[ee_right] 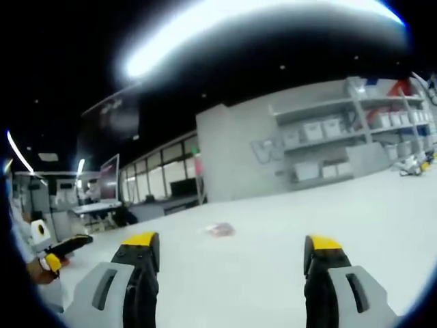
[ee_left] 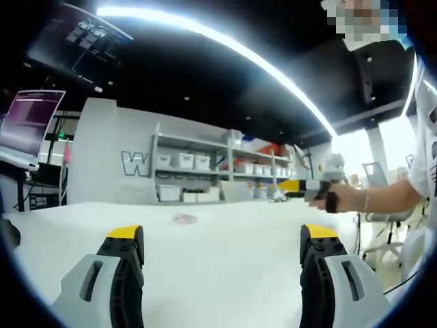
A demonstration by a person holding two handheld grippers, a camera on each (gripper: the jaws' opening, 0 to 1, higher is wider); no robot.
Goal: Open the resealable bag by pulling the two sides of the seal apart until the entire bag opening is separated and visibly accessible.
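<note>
While both the left gripper (ee_left: 222,239) and right gripper (ee_right: 232,249) gape wide and empty, the small resealable bag (ee_left: 184,219) lies untouched mid-frame on the white table (ee_left: 225,273), seal work not yet begun.

A large outlined letter "W" (ee_left: 134,163) stood on the grey wall beside the shelving in the left gripper view; the letters after it were hidden behind the shelves. In the right gripper view the same wall lettering (ee_right: 261,149) was too blurred to read. The monitor's (ee_left: 31,121) screen text was illegible.
</note>
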